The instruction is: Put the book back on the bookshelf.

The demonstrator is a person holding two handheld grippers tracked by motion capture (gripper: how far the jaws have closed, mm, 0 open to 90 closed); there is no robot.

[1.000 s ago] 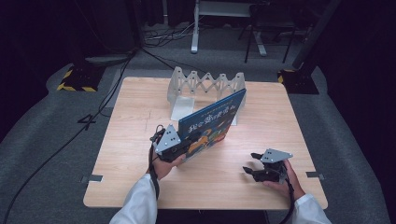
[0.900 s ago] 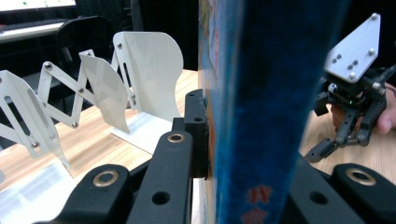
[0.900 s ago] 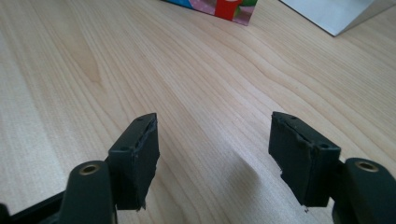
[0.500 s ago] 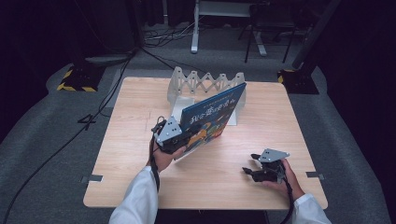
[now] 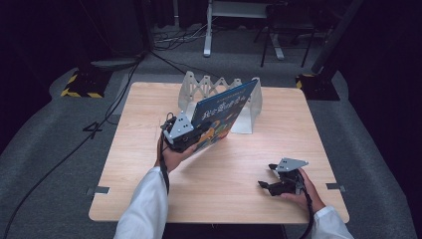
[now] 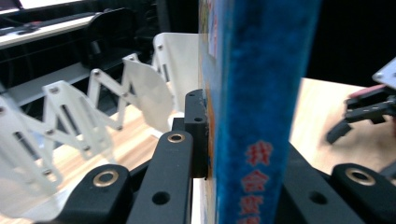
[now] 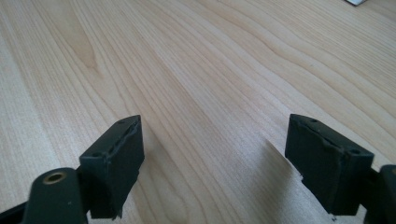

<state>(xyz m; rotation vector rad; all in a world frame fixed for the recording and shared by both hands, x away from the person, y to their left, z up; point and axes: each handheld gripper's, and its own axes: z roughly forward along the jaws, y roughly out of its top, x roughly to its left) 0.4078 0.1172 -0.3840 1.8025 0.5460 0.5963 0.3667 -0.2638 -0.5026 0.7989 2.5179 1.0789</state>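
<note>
A blue picture book (image 5: 222,110) with red and yellow print is held up off the table, tilted, its top edge near the white rack (image 5: 199,89). My left gripper (image 5: 191,137) is shut on the book's lower corner. In the left gripper view the blue spine (image 6: 261,107) stands clamped between the black jaws, and the white accordion rack (image 6: 70,121) lies to the left behind it. My right gripper (image 5: 266,180) rests low over the table's front right, open, with bare wood between its pads (image 7: 116,158).
The wooden table (image 5: 129,164) has free surface at the left and front. The white folding rack stands at the back centre, with a white end panel (image 5: 251,112) on its right. Dark floor, cables and stands surround the table.
My left gripper has lifted the book and carried it toward the rack, tipping it more upright. The right gripper has stayed in place.
</note>
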